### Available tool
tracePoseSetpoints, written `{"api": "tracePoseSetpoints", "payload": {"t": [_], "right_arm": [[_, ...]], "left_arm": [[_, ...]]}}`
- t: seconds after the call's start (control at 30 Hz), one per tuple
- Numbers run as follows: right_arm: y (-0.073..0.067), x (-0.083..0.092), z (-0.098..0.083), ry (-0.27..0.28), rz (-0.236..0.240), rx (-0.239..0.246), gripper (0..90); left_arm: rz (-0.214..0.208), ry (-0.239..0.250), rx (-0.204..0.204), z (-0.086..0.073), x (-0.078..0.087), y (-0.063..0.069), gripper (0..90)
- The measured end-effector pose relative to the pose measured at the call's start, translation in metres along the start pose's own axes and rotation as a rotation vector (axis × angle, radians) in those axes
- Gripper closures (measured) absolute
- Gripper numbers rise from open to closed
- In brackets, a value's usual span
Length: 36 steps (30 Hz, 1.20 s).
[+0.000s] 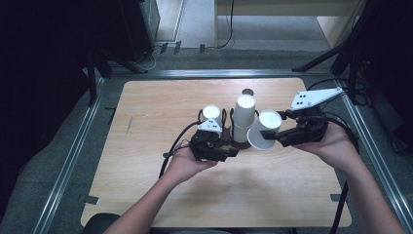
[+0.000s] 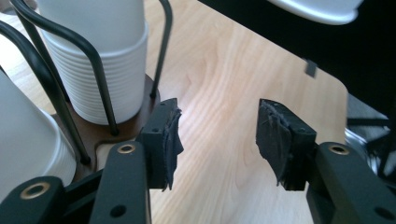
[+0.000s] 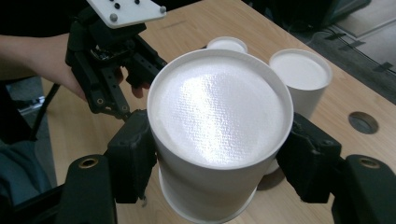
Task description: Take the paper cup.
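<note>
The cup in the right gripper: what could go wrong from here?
1. The right gripper squeezes the thin paper cup from both sides; it could be crushed or slip out.
2. The cup hangs close to the stacks in the wire rack; a careless move might knock them.
3. The open left gripper sits beside the rack and could bump it.

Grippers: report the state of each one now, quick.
Left gripper: open, jaws apart with nothing between them, beside the cup rack.
Right gripper: shut on a white paper cup.

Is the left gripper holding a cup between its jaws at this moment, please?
No, the left gripper has its jaws standing apart with bare wooden table between them.
</note>
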State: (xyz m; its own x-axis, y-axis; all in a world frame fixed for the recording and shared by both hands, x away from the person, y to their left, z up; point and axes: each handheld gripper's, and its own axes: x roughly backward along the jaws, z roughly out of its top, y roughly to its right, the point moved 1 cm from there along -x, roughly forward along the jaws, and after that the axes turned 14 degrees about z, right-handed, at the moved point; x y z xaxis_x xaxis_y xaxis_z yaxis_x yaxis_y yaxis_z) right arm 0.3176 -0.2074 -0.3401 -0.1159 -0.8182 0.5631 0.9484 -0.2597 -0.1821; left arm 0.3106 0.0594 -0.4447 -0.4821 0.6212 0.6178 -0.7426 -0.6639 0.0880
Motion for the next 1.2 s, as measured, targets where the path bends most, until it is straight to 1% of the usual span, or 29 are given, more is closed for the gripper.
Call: {"api": "tracePoseSetpoints", "payload": {"t": [0.03,0.1,0.13,0.17,0.27,0.37,0.43,0.47,0.53,0.63,0.73,0.77,0.8,0.83,0.87,0.9,1.0,1.07,1.17,1.2], "right_arm": [[-0.001,-0.002,-0.002,0.002,0.007,0.007,33.2],[-0.004,-0.007,-0.005,-0.009,0.012,0.006,33.2],[-0.005,-0.009,-0.007,-0.012,0.016,0.012,33.2],[-0.006,-0.011,-0.008,-0.012,0.022,0.012,33.2],[-0.009,-0.018,-0.013,-0.007,0.046,0.011,33.2],[-0.010,-0.027,-0.019,-0.010,0.063,0.005,33.2],[-0.011,-0.032,-0.024,-0.017,0.065,-0.001,33.2],[-0.012,-0.035,-0.026,-0.018,0.068,0.000,33.1],[-0.012,-0.039,-0.030,-0.017,0.073,-0.006,33.1],[-0.013,-0.048,-0.034,-0.023,0.077,0.000,33.1],[-0.012,-0.057,-0.039,-0.027,0.094,0.010,33.0],[-0.011,-0.060,-0.041,-0.025,0.108,0.019,33.1],[-0.011,-0.060,-0.041,-0.025,0.108,0.019,33.1],[-0.010,-0.064,-0.044,-0.019,0.115,0.025,33.1],[-0.008,-0.071,-0.048,-0.015,0.128,0.003,33.1],[-0.007,-0.075,-0.050,-0.016,0.133,-0.004,33.0],[-0.008,-0.084,-0.054,-0.012,0.145,-0.005,33.1],[-0.008,-0.090,-0.055,-0.013,0.149,-0.006,33.0],[-0.009,-0.094,-0.056,-0.022,0.150,0.002,33.0],[-0.009,-0.098,-0.057,-0.013,0.160,0.004,33.0]], "left_arm": [[-0.010,0.000,-0.013,-0.002,0.003,-0.001,47.2],[-0.026,0.014,-0.034,-0.006,0.008,-0.001,45.8],[-0.026,0.014,-0.034,-0.006,0.008,-0.001,44.5],[-0.043,0.019,-0.045,-0.011,0.012,-0.002,43.8],[-0.066,0.021,-0.044,-0.016,0.017,-0.006,41.0],[-0.076,0.035,-0.054,-0.022,0.022,-0.010,37.6],[-0.080,0.041,-0.051,-0.025,0.024,-0.012,35.0],[-0.089,0.040,-0.048,-0.027,0.025,-0.014,34.3],[-0.088,0.033,-0.040,-0.029,0.026,-0.018,33.1],[-0.096,0.024,-0.040,-0.033,0.027,-0.022,30.5],[-0.091,0.020,-0.047,-0.034,0.027,-0.023,25.1],[-0.106,0.022,-0.053,-0.036,0.029,-0.024,23.2],[-0.106,0.022,-0.053,-0.036,0.029,-0.024,20.7],[-0.110,0.026,-0.050,-0.036,0.030,-0.025,20.7],[-0.119,0.024,-0.048,-0.038,0.031,-0.027,20.0],[-0.118,0.027,-0.048,-0.038,0.031,-0.028,20.0],[-0.106,0.028,-0.041,-0.039,0.032,-0.032,20.0],[-0.110,0.031,-0.032,-0.040,0.033,-0.034,19.9],[-0.109,0.032,-0.030,-0.042,0.034,-0.036,19.9],[-0.102,0.029,-0.036,-0.043,0.034,-0.037,19.6]]}}
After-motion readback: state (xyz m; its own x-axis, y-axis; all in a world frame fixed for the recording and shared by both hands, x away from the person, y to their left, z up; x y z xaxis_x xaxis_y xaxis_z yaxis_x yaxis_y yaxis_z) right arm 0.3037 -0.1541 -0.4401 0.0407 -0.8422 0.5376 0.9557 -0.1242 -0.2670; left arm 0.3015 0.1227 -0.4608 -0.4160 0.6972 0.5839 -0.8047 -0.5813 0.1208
